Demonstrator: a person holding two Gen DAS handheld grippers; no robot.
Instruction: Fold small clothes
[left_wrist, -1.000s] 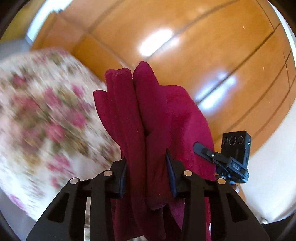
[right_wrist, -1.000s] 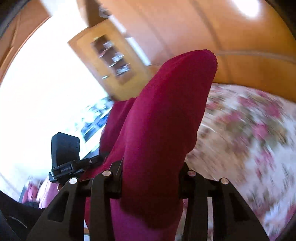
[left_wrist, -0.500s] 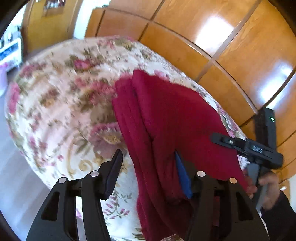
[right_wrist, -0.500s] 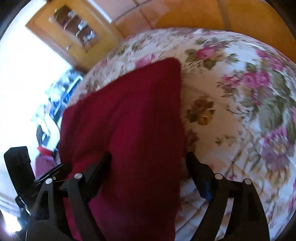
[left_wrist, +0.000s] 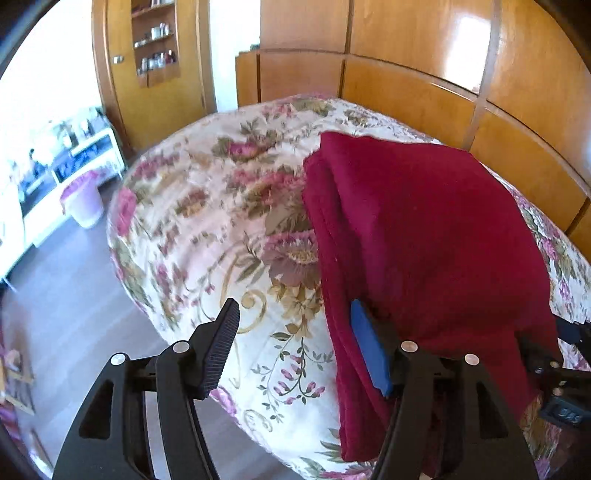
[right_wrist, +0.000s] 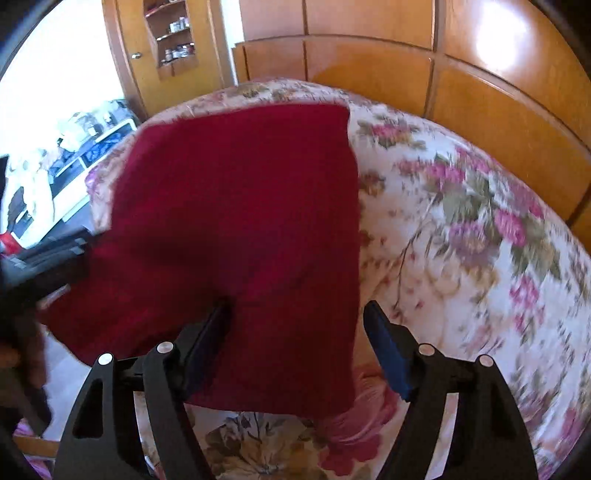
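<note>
Red cloth (left_wrist: 417, 236) down on bed (left_wrist: 207, 229).
My left hand-held gripper (left_wrist: 295, 343) just widened, L edge betw. jaws, unpressed; right hand-held gripper (right_wrist: 295, 339) wide but narrowing, R edge between, loose.

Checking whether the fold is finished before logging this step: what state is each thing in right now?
red garment: folded in layers, lying flat on the bed.
left tongs: open, jaws just been opening; garment's edge lies against the blue pad, not pinched.
right tongs: open, cloth between the jaws, unpinched.
floral bedspread: spread over the bed.
cabinet door: looks shut, shelves visible through it.
</note>
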